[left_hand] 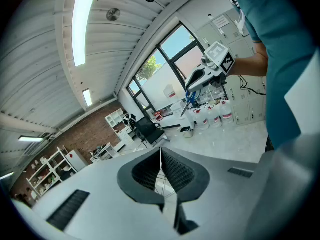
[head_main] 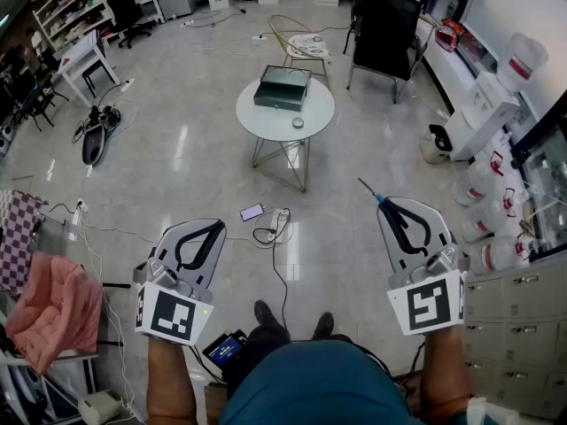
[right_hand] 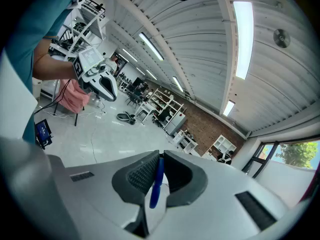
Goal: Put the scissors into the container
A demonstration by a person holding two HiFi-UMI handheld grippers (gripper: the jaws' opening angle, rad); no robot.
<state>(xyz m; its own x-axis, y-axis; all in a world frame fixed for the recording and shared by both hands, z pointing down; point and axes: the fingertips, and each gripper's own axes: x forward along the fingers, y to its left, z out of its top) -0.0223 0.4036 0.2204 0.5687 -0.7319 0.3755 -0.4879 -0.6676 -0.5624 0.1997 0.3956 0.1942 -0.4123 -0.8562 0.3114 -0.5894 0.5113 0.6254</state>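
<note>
In the head view I hold both grippers low over the floor. My right gripper (head_main: 391,204) is shut on the scissors (head_main: 376,195): their blue handle sits between the pads and the metal blades stick out up and to the left. In the right gripper view the blue handle (right_hand: 156,183) is clamped between the dark pads. My left gripper (head_main: 218,225) is shut with nothing in it, its pads (left_hand: 172,170) meeting at the tip. The container (head_main: 283,87), a dark green box, lies on the round white table (head_main: 257,118) ahead, well away from both grippers.
A phone (head_main: 252,212) and a power strip with cables lie on the floor in front of my feet. Behind the table stand a black chair (head_main: 385,29) and a wire chair (head_main: 299,44). Water jugs (head_main: 483,193) and drawers (head_main: 518,299) line the right; a pink cloth (head_main: 53,304) hangs at the left.
</note>
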